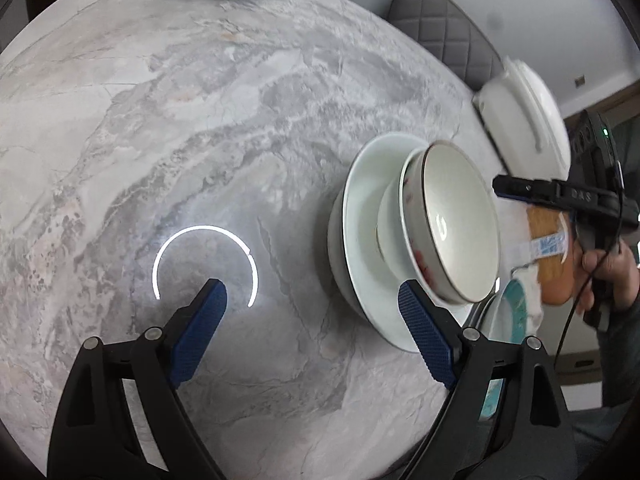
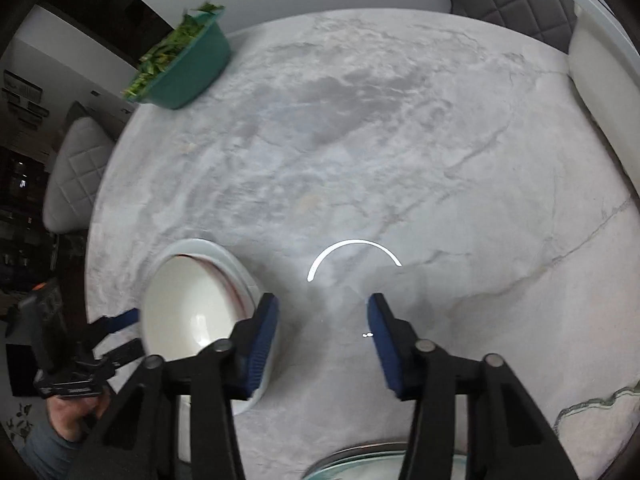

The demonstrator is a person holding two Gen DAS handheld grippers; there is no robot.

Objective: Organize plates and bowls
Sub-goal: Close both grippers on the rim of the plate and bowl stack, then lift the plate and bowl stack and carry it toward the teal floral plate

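A white bowl with a dark rim and red pattern point(image 1: 456, 224) sits stacked on another bowl inside a white plate point(image 1: 360, 232) on the marble table. It also shows in the right wrist view point(image 2: 192, 304) with the plate point(image 2: 236, 264) under it. My left gripper point(image 1: 312, 300) is open and empty, its right finger point(image 1: 420, 320) beside the plate's near edge. My right gripper point(image 2: 322, 312) is open and empty just right of the stack; it shows in the left wrist view point(image 1: 520, 190) past the bowl.
A green basin of leafy greens point(image 2: 184, 64) stands at the table's far edge. A white lidded container point(image 1: 524, 116) sits right of the stack. A glass plate with a teal rim point(image 1: 516, 308) lies at the near edge. Grey quilted chairs point(image 1: 440, 28) surround the table.
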